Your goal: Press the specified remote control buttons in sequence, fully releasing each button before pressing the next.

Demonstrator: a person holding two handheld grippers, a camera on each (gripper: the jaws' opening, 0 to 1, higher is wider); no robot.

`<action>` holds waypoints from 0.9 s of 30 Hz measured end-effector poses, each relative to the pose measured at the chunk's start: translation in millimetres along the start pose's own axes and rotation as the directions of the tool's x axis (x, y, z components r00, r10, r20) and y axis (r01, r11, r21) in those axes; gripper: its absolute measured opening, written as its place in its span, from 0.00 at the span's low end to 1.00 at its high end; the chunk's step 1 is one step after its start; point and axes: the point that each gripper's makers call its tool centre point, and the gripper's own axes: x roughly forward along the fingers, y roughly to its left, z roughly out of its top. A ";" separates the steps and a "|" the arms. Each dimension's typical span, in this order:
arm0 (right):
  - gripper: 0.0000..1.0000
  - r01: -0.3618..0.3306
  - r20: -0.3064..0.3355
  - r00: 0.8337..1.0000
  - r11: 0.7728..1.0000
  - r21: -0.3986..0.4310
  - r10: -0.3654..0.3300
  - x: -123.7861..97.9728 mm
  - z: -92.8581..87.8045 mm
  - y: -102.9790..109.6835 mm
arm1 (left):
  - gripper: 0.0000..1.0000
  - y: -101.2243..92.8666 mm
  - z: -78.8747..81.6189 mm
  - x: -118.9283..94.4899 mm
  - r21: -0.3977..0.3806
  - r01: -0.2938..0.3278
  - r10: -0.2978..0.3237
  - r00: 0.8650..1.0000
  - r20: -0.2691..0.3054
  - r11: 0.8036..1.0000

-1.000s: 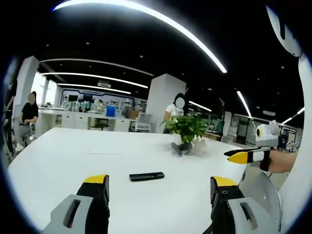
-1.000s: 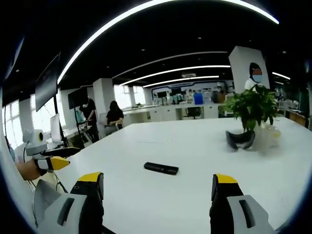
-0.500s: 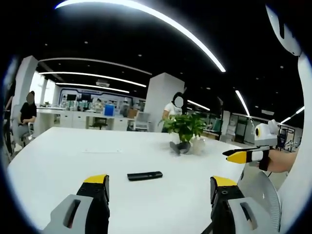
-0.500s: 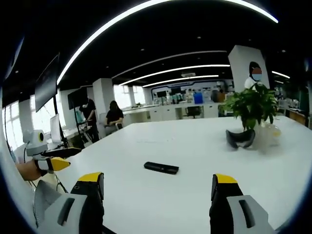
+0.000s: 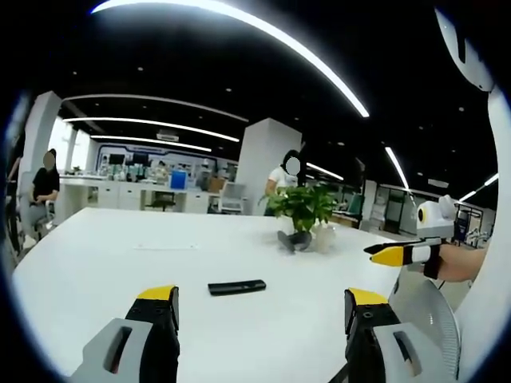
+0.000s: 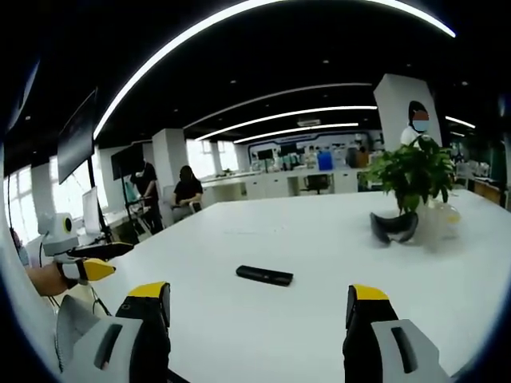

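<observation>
A black remote (image 5: 236, 286) is seen lying flat on the white table (image 5: 96, 263), well in from every edge and roughly mid-table — nothing is touching it. In the left gripper view the left gripper (image 5: 260, 315) is held above the near edge, jaws spread wide with nothing between them; the remote sits ahead, between the yellow tips. Same story in the right gripper view: the right gripper (image 6: 259, 313) is gaping and empty, remote (image 6: 264, 275) ahead. A potted plant (image 6: 413, 177) is parked toward the far edge, with a dark curved thing (image 6: 393, 227) just beside it — can't be made out.
</observation>
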 end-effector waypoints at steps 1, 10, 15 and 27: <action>0.91 0.001 0.000 1.000 1.000 0.001 -0.001 -0.4 -0.2 -0.4 | 0.88 -0.2 -0.3 0.3 0.000 0.001 -0.001 1.000 -0.001 1.000; 0.91 0.021 0.000 1.000 1.000 0.007 -0.021 -4.4 -1.9 -6.9 | 0.88 -2.6 -2.0 4.8 0.003 0.012 -0.012 1.000 -0.008 1.000; 0.91 0.026 0.005 1.000 1.000 0.005 -0.026 -4.9 -0.3 -8.5 | 0.88 -2.0 -2.3 5.8 0.001 0.012 -0.012 1.000 -0.011 1.000; 0.91 0.035 0.002 0.999 0.999 0.004 -0.035 -14.2 -1.6 -10.6 | 0.88 -11.2 -7.9 5.7 -0.009 0.027 -0.027 0.999 -0.017 1.000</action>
